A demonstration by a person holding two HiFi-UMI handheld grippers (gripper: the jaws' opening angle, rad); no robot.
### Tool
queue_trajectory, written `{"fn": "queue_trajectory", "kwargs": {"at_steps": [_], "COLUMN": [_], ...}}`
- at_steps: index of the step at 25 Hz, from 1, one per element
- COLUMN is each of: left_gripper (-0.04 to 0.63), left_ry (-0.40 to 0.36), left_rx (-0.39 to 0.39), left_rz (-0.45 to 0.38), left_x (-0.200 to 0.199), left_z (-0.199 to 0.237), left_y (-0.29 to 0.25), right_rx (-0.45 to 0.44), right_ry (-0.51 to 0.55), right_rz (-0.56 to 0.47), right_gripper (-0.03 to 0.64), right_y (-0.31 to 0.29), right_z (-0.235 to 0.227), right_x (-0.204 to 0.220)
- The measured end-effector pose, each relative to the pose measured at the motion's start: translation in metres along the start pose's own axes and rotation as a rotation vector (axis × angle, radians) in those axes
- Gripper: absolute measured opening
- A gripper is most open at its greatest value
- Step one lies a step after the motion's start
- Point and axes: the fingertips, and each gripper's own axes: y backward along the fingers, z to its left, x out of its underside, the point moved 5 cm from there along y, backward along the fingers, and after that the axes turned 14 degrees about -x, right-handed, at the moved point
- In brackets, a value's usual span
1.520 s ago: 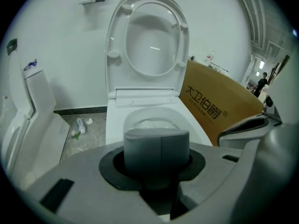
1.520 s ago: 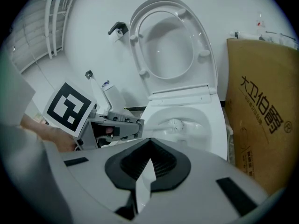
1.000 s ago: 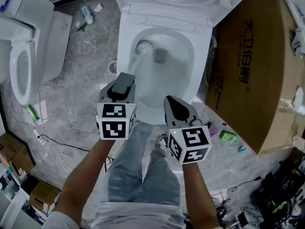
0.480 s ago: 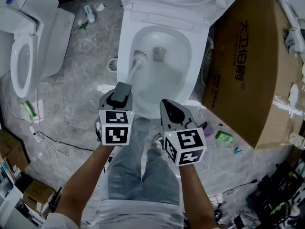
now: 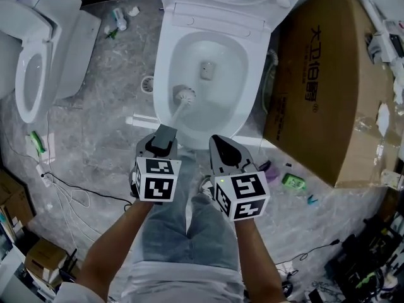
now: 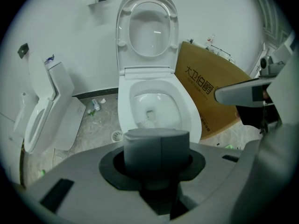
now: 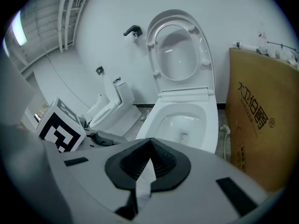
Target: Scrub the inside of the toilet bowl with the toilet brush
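Left gripper [image 5: 164,137] clamped the grey-handled white toilet brush [image 5: 184,95]; its bristle head rested on the left inner wall of the white ceramic toilet bowl [image 5: 250,74]; right gripper [image 5: 219,148] had its jaws together, empty.

— How's my feed looking?
— Soft, even room light on my head view; the toilet bowl [image 5: 224,100] glares pale white, shadows beside it faint.
— And the gripper views?
— Heavy fisheye: black corners, walls [image 6: 65,36] bowing around the bowl, nearest foreground out of focus.
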Motion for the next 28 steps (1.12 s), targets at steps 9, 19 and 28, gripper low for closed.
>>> {"fn": "queue_trajectory", "kwargs": {"at_steps": [9, 19, 28], "left_gripper": [0.158, 0.158, 0.158], "left_ry": [-0.019, -0.083, -0.078], "left_rx": [0.039, 0.126, 0.182], "left_rz": [0.020, 0.001, -0.030], "left_x": [0.027, 0.022, -0.002], "left_z": [-0.024, -0.064, -0.080], "left_y": [0.020, 0.028, 0.018], "right_rx": [0.000, 0.015, 0.060], "right_ry": [-0.007, -0.030, -0.076], "right_rz": [-0.005, -0.027, -0.056], "right_gripper": [-0.002, -0.002, -0.002], "right_y": [0.021, 0.033, 0.041], "right_z": [0.016, 0.012, -0.005], "right_x": [0.020, 0.025, 0.024]}}
